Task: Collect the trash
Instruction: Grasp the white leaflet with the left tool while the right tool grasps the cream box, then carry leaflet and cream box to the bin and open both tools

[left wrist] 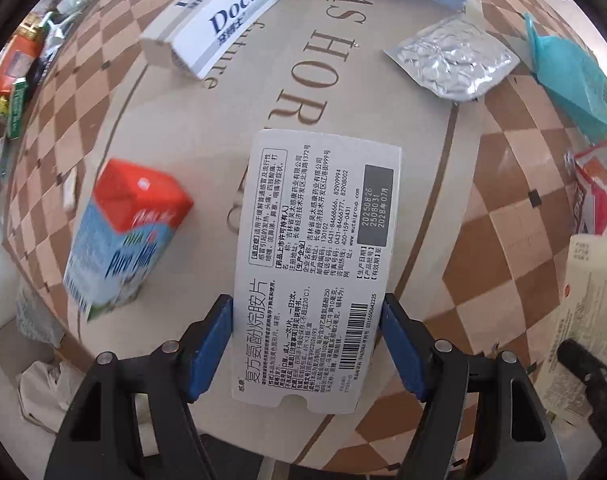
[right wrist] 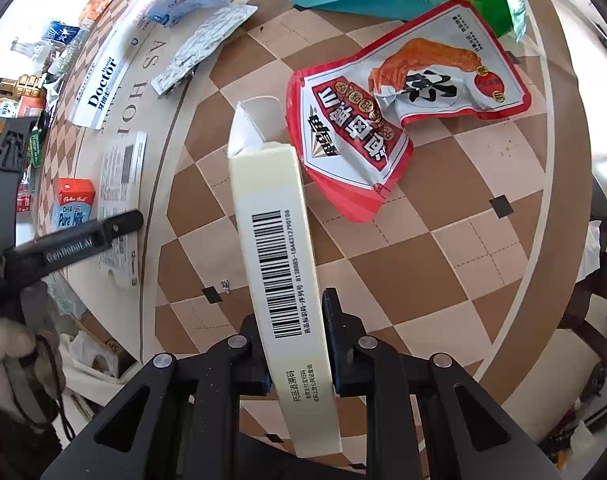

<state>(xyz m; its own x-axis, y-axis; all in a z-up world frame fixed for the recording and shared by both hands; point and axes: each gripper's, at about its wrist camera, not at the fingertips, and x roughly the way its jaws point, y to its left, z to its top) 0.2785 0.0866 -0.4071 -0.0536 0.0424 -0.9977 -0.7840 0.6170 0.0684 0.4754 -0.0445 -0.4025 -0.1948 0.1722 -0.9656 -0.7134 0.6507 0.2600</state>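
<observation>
**Both Grippers Loaded: Transfer to Disposal Pending**

Left gripper (left wrist: 307,344): closed on the white medicine box (left wrist: 315,264), blue pads against its two long edges, printed face up. The box is held flat over the central band of the table (left wrist: 483,200); whether it rests on the surface cannot be determined.

Right gripper (right wrist: 293,344): closed on the cream carton (right wrist: 279,264), gripped across its narrow barcode side, open flap pointing away, clear of the tabletop.

Items remaining on the table:
- milk carton (left wrist: 123,240), beside the left gripper, toward the table's left edge;
- toothpaste box (left wrist: 223,20), far side;
- foil pouch (left wrist: 451,58) and teal bag (left wrist: 571,76), far right;
- red snack bag (right wrist: 391,120), ahead of the right gripper.

Assessment: the pick step appears complete for both held boxes. A lined bin (left wrist: 43,392) is visible below the table's near-left edge. The next move likely calls for carrying each box past that edge, over the bin, then opening the jaws.
</observation>
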